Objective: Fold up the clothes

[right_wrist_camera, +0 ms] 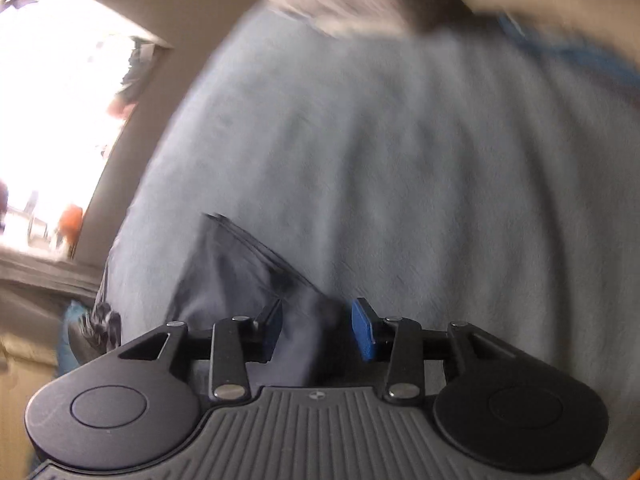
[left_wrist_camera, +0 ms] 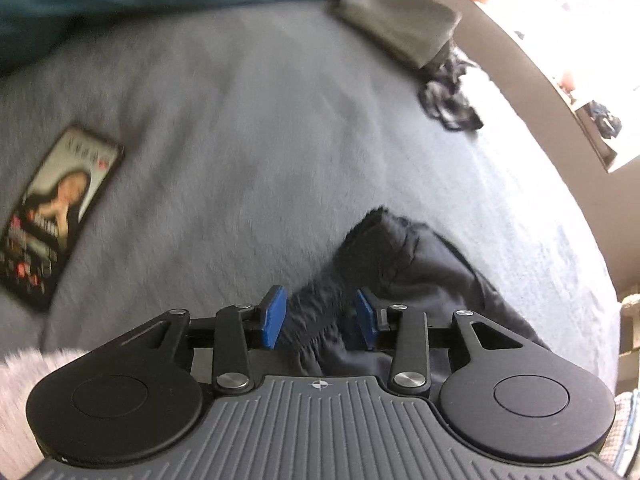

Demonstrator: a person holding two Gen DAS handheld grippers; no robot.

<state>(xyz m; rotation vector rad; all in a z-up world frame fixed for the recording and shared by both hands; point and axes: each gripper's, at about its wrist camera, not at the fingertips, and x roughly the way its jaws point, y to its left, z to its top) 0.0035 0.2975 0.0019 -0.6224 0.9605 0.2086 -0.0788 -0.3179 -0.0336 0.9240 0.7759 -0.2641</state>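
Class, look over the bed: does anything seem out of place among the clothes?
Yes. A magazine lies flat on the blanket, apart from the clothes. A patterned garment sits crumpled near the bed's edge, beside a folded grey one.

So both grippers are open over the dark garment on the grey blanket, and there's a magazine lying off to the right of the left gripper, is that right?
Nearly. In the left wrist view the magazine lies to the left of the left gripper, not the right. The rest holds: both the left gripper and the right gripper are open over the dark garment on the grey blanket.
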